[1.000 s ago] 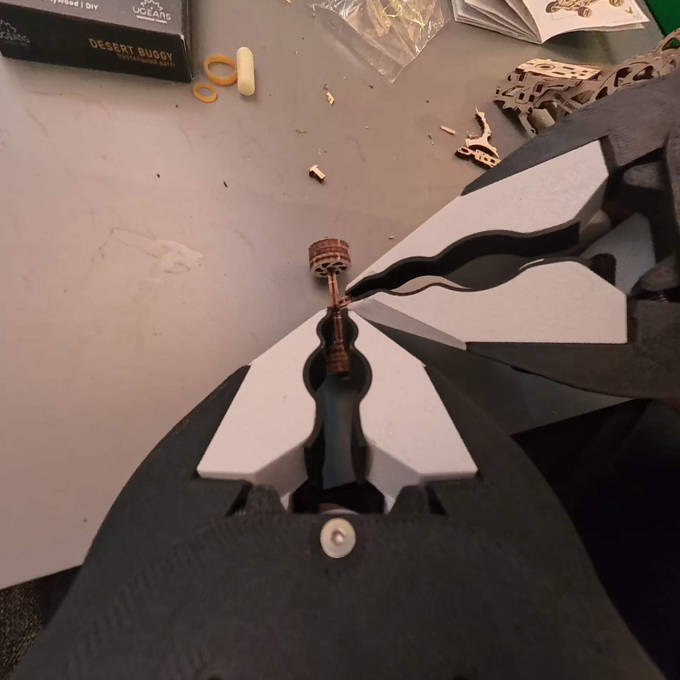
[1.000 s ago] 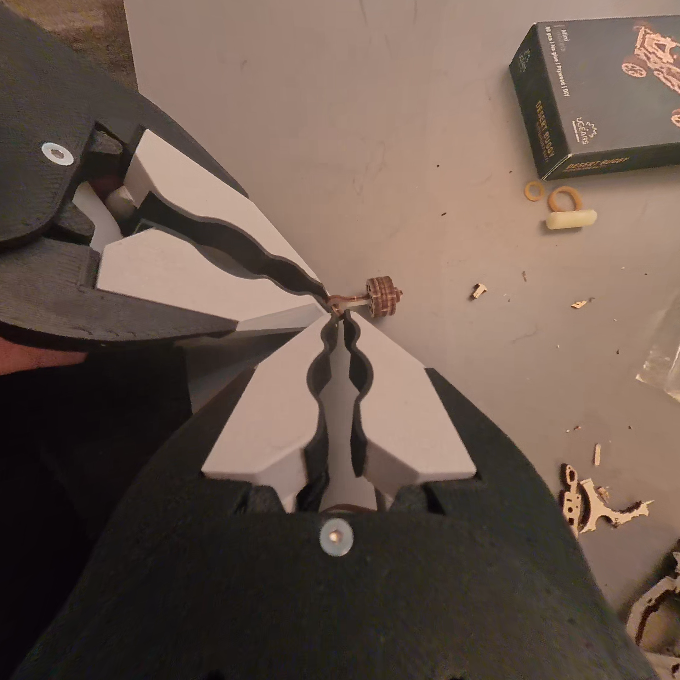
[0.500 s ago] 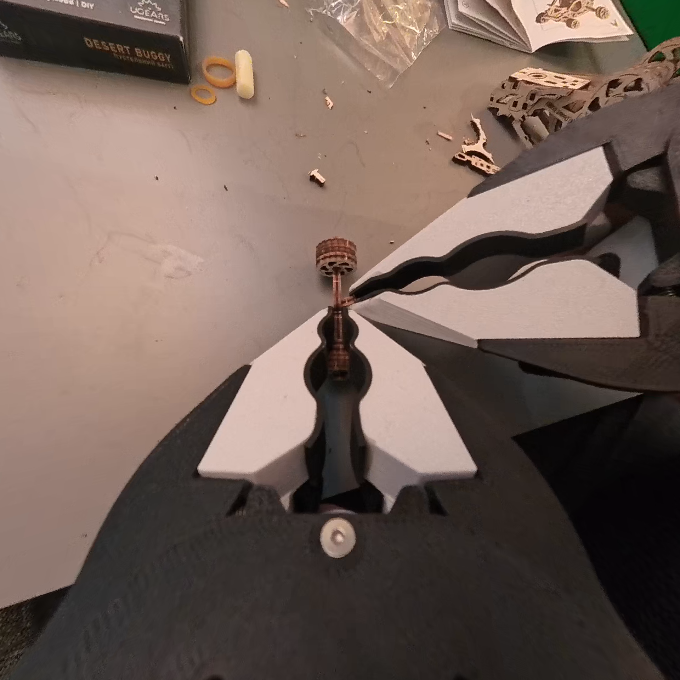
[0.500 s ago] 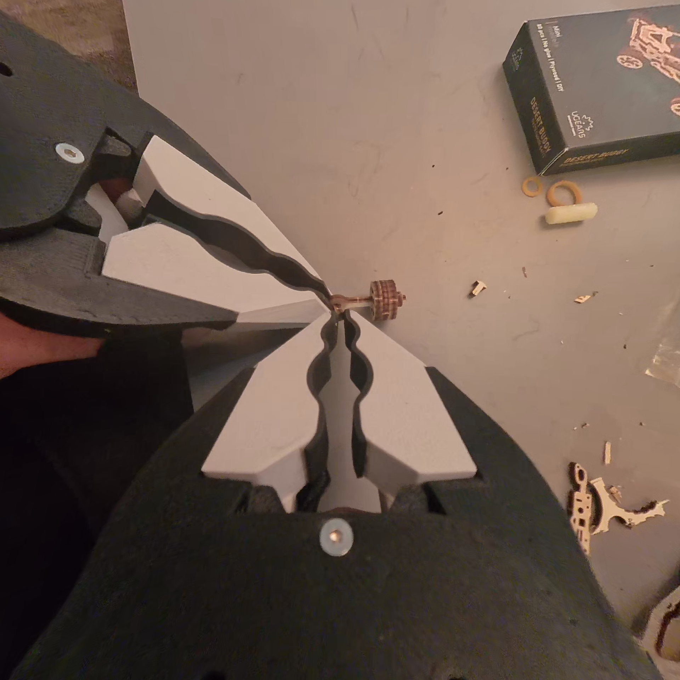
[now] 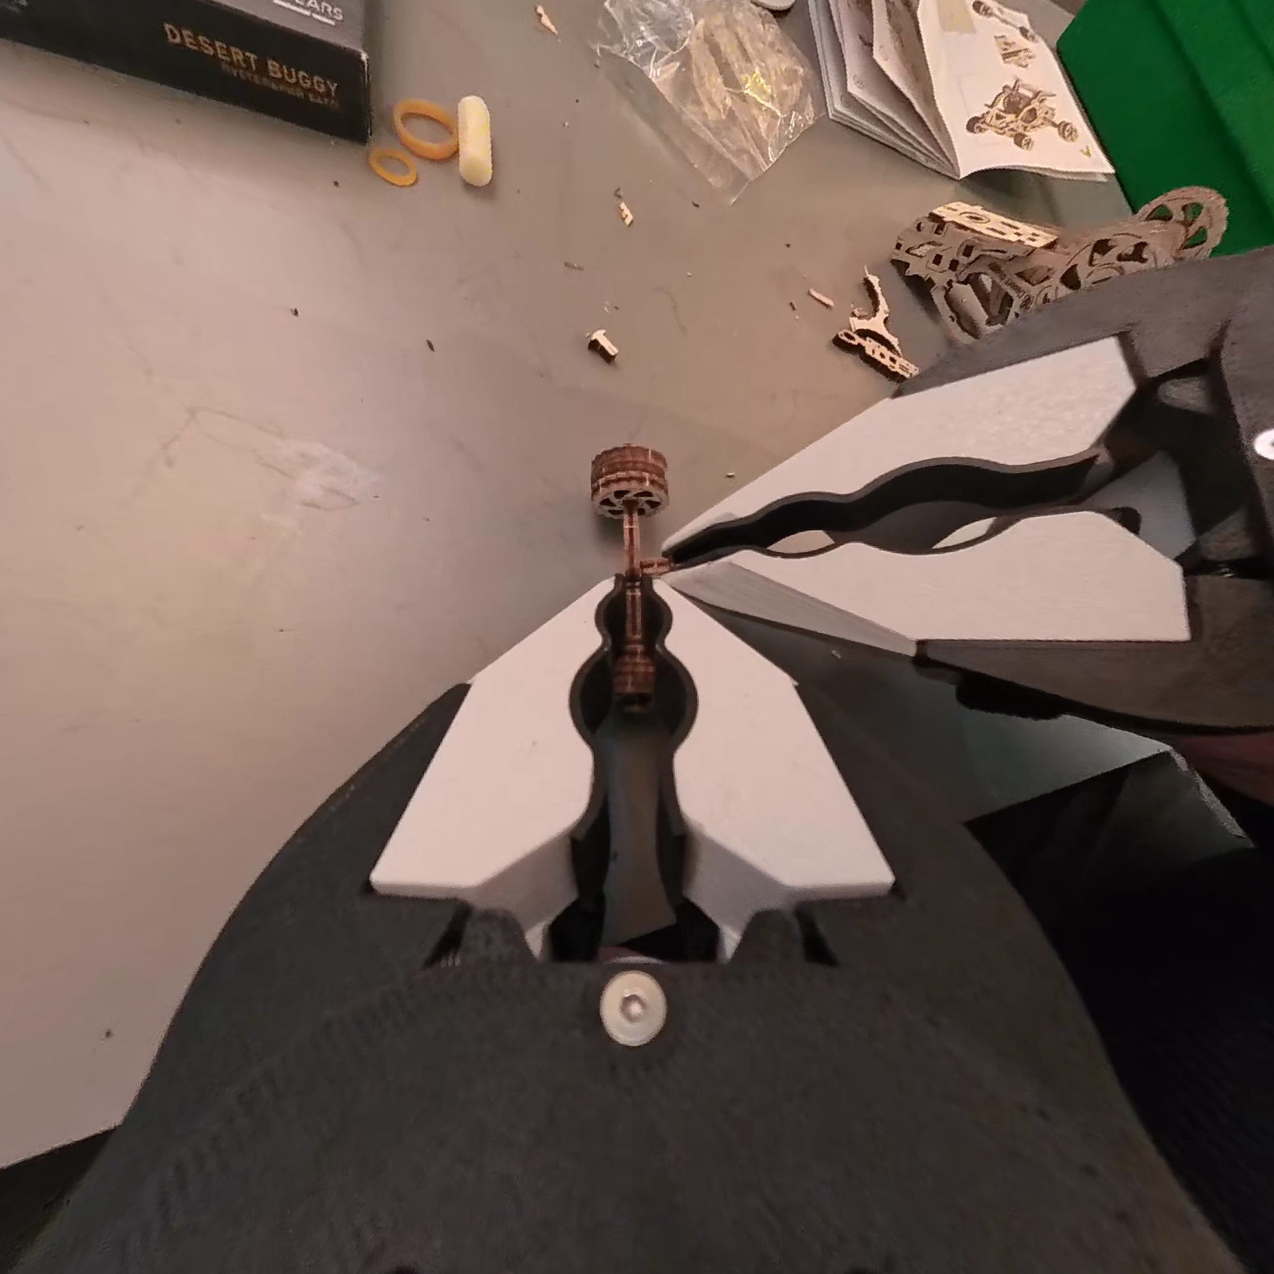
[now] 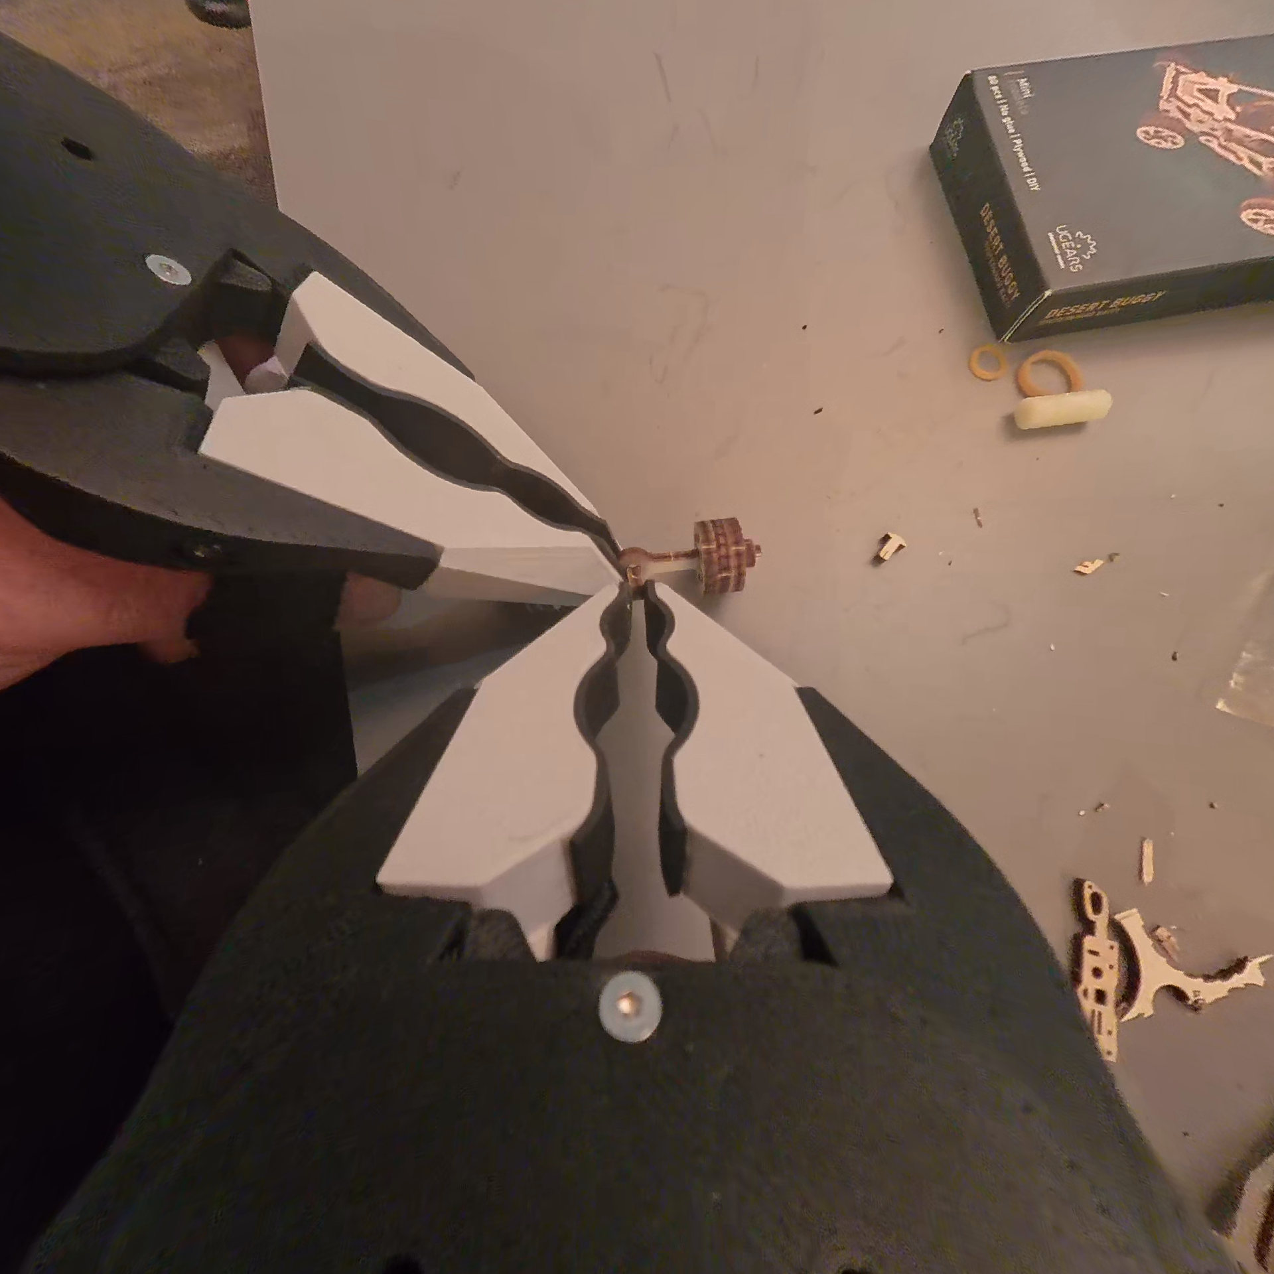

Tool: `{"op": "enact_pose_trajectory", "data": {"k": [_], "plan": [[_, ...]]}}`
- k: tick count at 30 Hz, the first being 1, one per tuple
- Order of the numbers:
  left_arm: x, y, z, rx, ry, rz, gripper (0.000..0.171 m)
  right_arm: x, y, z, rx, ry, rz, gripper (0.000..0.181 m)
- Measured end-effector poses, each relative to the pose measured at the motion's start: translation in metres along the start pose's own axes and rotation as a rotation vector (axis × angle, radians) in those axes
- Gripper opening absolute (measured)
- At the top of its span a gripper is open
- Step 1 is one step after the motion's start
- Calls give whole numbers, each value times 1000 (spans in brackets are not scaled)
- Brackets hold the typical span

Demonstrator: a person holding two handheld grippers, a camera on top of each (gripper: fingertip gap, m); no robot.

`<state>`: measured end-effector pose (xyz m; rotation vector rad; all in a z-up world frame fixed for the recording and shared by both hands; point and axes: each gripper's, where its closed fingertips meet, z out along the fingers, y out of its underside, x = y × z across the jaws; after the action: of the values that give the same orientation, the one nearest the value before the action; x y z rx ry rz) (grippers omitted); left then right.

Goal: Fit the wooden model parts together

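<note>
Wooden axle assembly (image 5: pixel 631 544), a thin shaft with 1 spoked wheel at its far end and 1 small drum at its near end, is held above the grey table (image 5: pixel 207 413), well clear of the table's edges. My left gripper (image 5: pixel 632 582) is closed on the shaft, with the drum resting in the hollow between my fingers; I judge this keeps the shaft steady for fitting. My right gripper (image 6: pixel 635 591) pinches a tiny wooden pin (image 5: pixel 655 567) by its tips and presses it sideways against the shaft, meeting it just beyond my left fingertips. Whether the pin has entered a hole is hard to make out, since my fingertips cover the joint.

Toward the table's far edge lie a dark box (image 6: pixel 1117 186), 2 rubber bands (image 5: pixel 413 138) and a pale stick (image 5: pixel 476 148). Toward its far right corner, a booklet (image 5: pixel 965 89) and a part-built model (image 5: pixel 1034 269) are cut off.
</note>
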<state>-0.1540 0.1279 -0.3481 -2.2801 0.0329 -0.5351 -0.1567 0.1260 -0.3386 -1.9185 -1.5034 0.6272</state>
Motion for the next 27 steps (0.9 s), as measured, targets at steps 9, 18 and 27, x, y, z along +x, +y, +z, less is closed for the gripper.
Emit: {"op": "enact_pose_trajectory", "data": {"k": [9, 18, 27], "plan": [[-1, -1, 1, 4, -8, 9, 1, 2, 0, 2, -17, 26, -7, 0], [-1, -1, 2, -22, -88, 145, 0, 4, 2, 0, -113, 65, -127, 0], [-2, -1, 2, -32, -149, 200, 0, 4, 1, 1, -101, 75, -103, 0]]}}
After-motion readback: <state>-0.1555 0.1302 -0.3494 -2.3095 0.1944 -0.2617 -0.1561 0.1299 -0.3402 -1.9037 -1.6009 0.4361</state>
